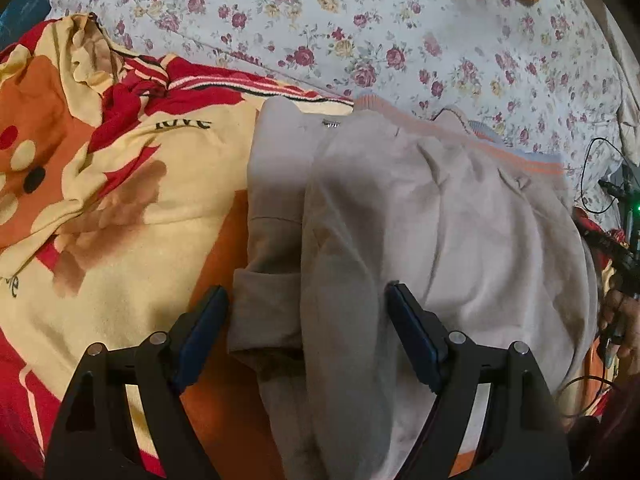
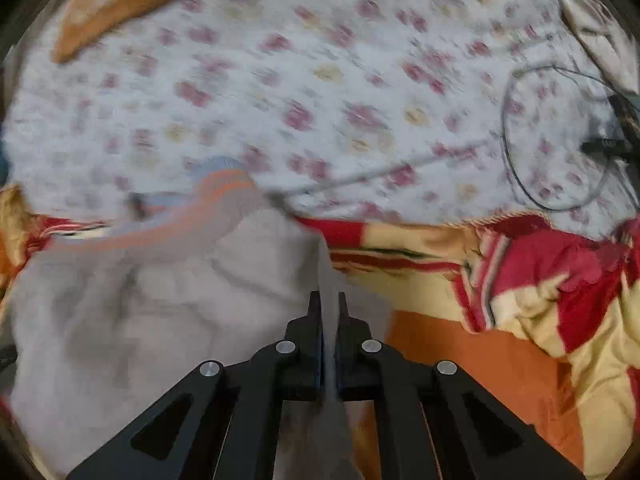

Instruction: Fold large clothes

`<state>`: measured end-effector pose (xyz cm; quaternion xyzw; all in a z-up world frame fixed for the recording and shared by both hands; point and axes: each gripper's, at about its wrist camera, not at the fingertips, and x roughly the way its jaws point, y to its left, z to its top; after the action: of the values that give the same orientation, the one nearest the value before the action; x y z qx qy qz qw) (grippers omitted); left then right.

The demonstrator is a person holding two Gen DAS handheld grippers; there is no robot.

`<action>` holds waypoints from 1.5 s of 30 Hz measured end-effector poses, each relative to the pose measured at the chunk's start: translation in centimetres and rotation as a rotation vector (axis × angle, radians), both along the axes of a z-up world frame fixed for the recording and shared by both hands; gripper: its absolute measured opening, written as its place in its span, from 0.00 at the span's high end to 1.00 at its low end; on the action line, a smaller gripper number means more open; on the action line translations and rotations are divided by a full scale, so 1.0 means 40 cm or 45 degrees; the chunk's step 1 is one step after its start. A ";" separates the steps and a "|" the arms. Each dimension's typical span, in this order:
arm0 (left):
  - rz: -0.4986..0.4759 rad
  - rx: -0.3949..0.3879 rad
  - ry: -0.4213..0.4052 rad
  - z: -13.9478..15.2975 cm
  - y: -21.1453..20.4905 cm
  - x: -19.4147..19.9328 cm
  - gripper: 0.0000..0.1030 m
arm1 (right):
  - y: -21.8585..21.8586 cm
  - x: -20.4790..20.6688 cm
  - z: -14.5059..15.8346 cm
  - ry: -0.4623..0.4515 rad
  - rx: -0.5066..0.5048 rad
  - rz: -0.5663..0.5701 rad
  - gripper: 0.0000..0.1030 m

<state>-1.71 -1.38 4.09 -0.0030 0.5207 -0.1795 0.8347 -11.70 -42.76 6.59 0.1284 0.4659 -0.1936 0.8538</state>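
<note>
Our beige sweater (image 1: 440, 220) lies on the bed, long axis running away from us, striped hem at the far end. Left claw (image 1: 304, 320) spread wide over it, right claw (image 2: 329, 312) pinching its edge.

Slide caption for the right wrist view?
Right gripper jaws shut on a fold of grey sweatshirt over the patterned blanket.

Both wrist views look down, sharing the sweater (image 1: 400, 220)

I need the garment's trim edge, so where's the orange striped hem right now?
The orange striped hem runs along the beige sweatshirt's far edge, against the floral sheet, in both views.
</note>
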 end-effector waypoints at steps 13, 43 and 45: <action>-0.075 -0.178 0.054 0.043 0.080 -0.080 0.20 | 0.039 -0.262 0.046 -0.085 0.165 0.059 0.31; 0.069 -0.046 -0.166 0.108 0.112 -0.118 0.54 | 0.257 -0.308 0.120 -0.211 0.117 0.300 0.61; 0.072 -0.036 -0.174 0.106 0.098 -0.115 0.50 | 0.322 -0.256 0.116 -0.215 0.106 0.391 0.61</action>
<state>-6.31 2.55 8.32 -0.0173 0.4596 -0.1628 0.8729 -21.95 -29.88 11.23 0.1067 0.4144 -0.0300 0.9033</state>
